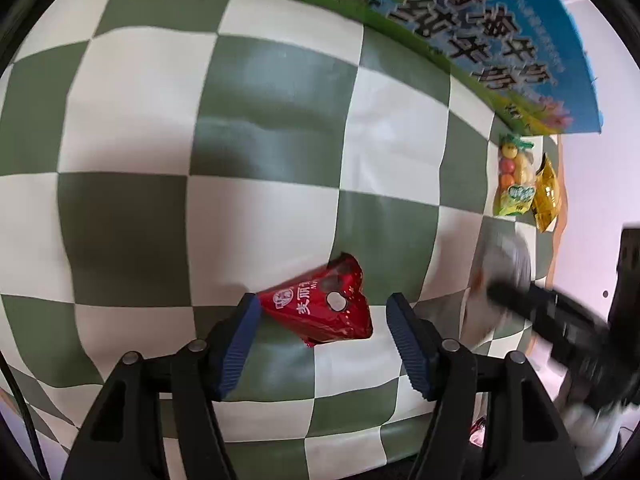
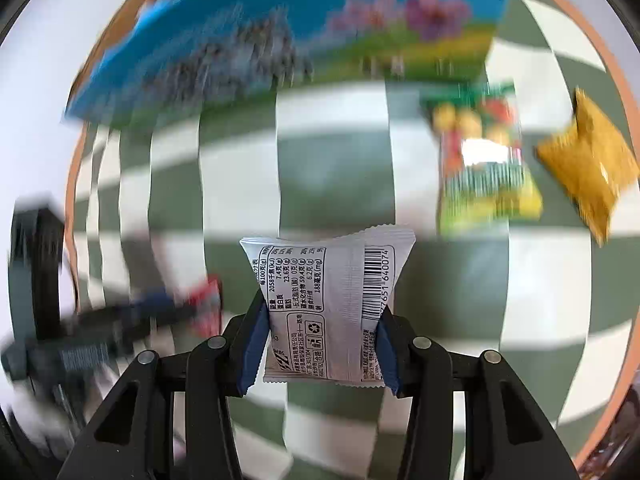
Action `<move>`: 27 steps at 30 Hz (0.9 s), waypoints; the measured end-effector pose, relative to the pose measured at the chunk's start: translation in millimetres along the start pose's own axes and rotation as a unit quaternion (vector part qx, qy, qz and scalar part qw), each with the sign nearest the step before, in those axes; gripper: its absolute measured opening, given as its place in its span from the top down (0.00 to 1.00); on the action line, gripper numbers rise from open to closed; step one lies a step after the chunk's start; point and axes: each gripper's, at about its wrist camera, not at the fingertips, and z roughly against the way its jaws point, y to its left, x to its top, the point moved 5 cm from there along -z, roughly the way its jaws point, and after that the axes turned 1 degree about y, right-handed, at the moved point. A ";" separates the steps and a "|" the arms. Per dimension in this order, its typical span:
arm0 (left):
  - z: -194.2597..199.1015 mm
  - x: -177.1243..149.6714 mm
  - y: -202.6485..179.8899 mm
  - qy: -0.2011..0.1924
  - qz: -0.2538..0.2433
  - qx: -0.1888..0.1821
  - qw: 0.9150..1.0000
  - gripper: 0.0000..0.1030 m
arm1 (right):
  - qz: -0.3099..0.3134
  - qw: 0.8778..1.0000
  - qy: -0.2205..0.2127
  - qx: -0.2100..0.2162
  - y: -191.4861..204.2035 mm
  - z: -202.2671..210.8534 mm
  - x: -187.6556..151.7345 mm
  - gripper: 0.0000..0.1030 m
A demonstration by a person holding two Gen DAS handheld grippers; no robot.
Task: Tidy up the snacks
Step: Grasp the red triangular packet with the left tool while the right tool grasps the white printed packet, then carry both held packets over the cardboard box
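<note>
The right gripper (image 2: 320, 320) is clenched on a silver-white foil snack packet (image 2: 326, 304), its blue pads (image 2: 256, 344) pinching the packet's sides so it hangs above the green-and-white checked cloth (image 2: 240, 184) on the worktop. The packet's printed back and barcode face up.

The left gripper (image 1: 320, 320) stands released, its jaws apart over a red triangular foil snack packet (image 1: 320, 308) that lies on the cloth between them; the left pad (image 1: 240, 336) is just beside one corner, the other clearly off it.

Farther off, a blue-and-green printed carton (image 1: 500, 32) stands on the cloth. Near it lie a clear green-topped bag of coloured candies (image 1: 514, 176) and a crinkled yellow foil packet (image 1: 548, 196), side by side.
</note>
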 end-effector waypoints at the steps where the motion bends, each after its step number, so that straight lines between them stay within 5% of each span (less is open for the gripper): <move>1: -4.9 -1.1 -1.0 0.004 0.000 0.004 1.000 0.39 | -0.001 1.000 0.005 0.000 -1.3 -2.2 -5.9 0.51; 6: -29.9 -5.0 -9.1 0.024 -0.011 0.034 0.999 0.39 | -0.042 0.999 0.026 0.005 -18.6 -28.6 -20.2 0.49; 9: -33.3 -4.0 -10.7 0.020 -0.022 0.056 0.998 0.39 | -0.077 0.996 0.040 0.015 -24.8 -44.8 -22.5 0.35; 11: -34.1 -3.5 -14.2 0.009 -0.037 0.076 0.996 0.39 | -0.093 0.995 0.037 0.020 -27.2 -53.4 -19.3 0.35; 14: -32.4 -3.7 -18.9 -0.012 -0.055 0.108 0.993 0.49 | -0.090 0.996 0.025 0.009 -29.7 -55.1 -14.3 0.35; 19: -24.7 -4.9 -22.7 -0.032 -0.061 0.108 0.992 0.51 | -0.064 0.998 0.002 -0.010 -14.1 -54.0 -11.5 0.51; 27: 26.7 -7.5 -51.8 -0.066 -0.077 0.065 0.993 0.51 | -0.038 0.997 -0.050 0.041 8.9 1.8 -8.6 0.51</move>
